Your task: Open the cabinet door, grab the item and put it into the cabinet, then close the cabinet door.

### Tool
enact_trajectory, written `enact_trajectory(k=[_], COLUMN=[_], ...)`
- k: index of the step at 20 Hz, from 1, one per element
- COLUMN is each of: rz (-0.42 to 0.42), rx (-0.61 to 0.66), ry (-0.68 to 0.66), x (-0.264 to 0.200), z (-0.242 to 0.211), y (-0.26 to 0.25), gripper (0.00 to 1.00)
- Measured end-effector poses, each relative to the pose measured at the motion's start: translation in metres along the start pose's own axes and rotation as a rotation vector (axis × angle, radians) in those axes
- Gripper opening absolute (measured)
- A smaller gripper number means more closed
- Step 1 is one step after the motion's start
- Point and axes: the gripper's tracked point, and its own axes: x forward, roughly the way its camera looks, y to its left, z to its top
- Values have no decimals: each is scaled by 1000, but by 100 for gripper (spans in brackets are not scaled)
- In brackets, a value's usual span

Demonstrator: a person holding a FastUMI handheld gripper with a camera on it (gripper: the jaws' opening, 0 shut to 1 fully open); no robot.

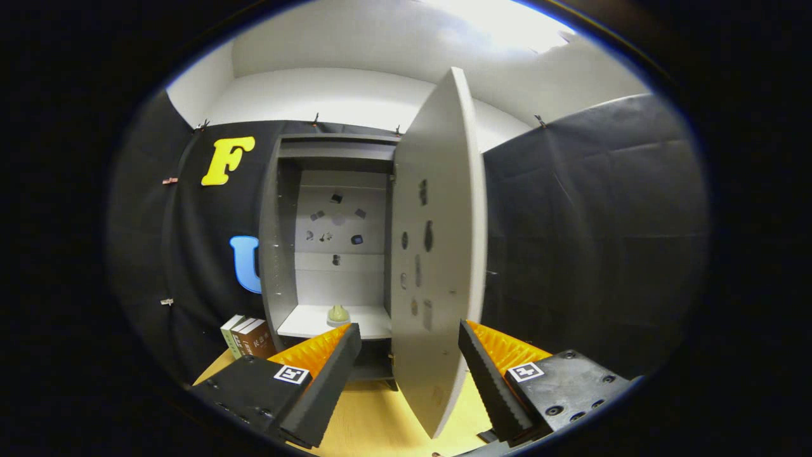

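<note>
A grey cabinet (279,241) stands on the wooden table against the black cloth wall. Its door (438,254) is swung wide open toward me, edge-on, reaching down between my two fingers. A small pale green item (338,313) sits on the cabinet's lower shelf (304,324), beyond my left finger. Small dark stickers dot the cabinet's back panel and the door's inner face. My gripper (409,339) is open, with the door's lower part in the gap between the fingers; I cannot tell whether either finger touches it.
A few books (248,337) stand upright to the left of the cabinet on the wooden table (374,425). Black cloth walls close in on the left and right.
</note>
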Motion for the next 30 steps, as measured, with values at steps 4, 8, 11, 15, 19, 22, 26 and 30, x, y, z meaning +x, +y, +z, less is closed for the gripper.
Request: enact_trajectory(k=[4, 8, 11, 15, 19, 22, 26, 30], rz=[31, 66, 142, 239, 294, 310, 330, 336], rx=[42, -17, -50, 5, 43, 58, 60, 59], ry=[13, 1, 52, 77, 82, 89, 94, 95], x=[6, 33, 52, 74, 78, 75, 68, 64], z=[1, -16, -31, -40, -41, -42, -41, -41], y=[-53, -92, -89, -80, -69, -59, -35, -6], gripper=[97, 97, 97, 98, 96, 96, 96, 96])
